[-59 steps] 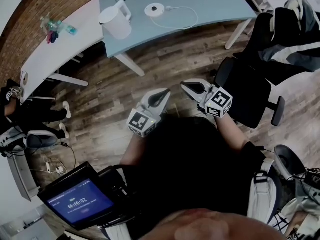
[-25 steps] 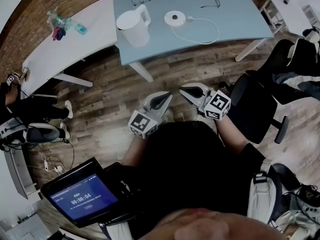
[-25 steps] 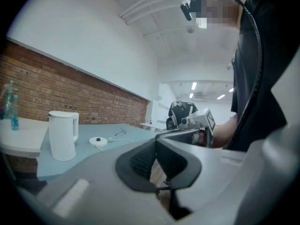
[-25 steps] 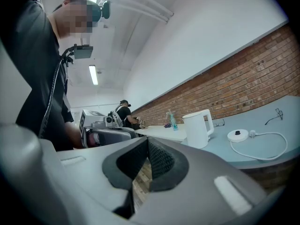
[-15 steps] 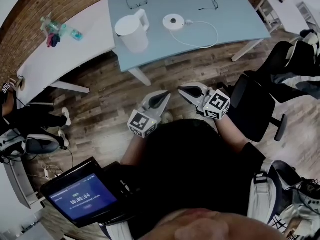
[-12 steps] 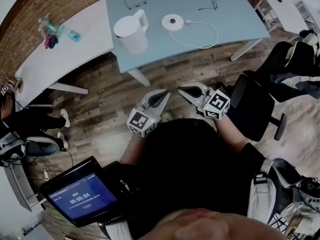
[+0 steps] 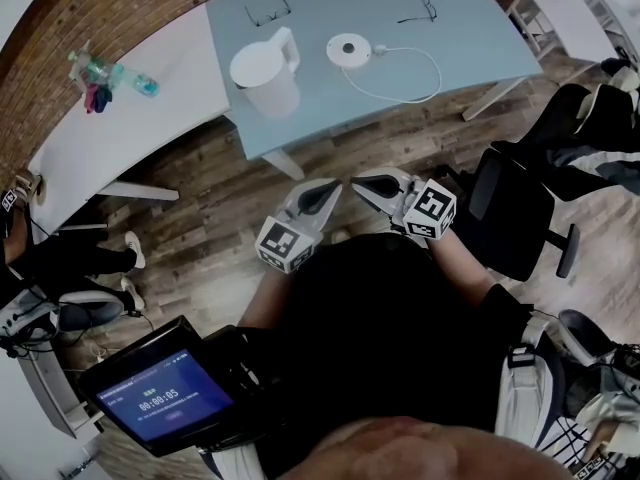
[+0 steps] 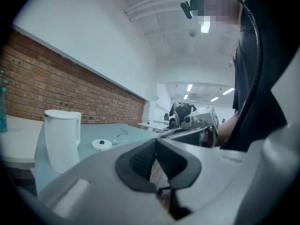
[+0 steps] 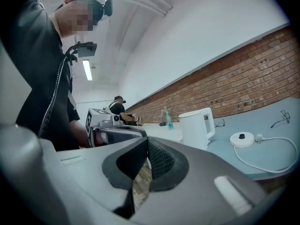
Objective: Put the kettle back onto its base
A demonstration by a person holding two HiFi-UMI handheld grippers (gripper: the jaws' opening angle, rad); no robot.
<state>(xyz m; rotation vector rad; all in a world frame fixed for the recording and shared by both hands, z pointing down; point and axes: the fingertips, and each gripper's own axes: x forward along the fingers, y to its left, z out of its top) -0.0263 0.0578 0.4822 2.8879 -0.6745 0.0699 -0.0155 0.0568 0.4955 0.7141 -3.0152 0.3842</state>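
A white kettle (image 7: 265,73) stands upright on the light blue table (image 7: 470,38), left of its round white base (image 7: 348,50); the base's cord loops off to the right. Both are apart from my grippers, which I hold side by side over the wooden floor, short of the table's front edge. The left gripper (image 7: 322,196) and right gripper (image 7: 364,186) are shut and hold nothing. The left gripper view shows its jaws (image 8: 156,142) shut, with the kettle (image 8: 61,139) and base (image 8: 101,144) beyond. From the right gripper (image 9: 146,142), the kettle (image 9: 197,128) stands left of the base (image 9: 242,138).
Two pairs of glasses (image 7: 268,11) lie at the table's far side. A white table (image 7: 130,118) on the left carries a bottle (image 7: 105,71). A black office chair (image 7: 520,218) stands to the right and a seated person (image 7: 60,258) at the far left. A screen (image 7: 165,393) hangs at my lower left.
Both grippers have edged forward toward the blue table, still shut and side by side. The kettle and base keep their places on the table.
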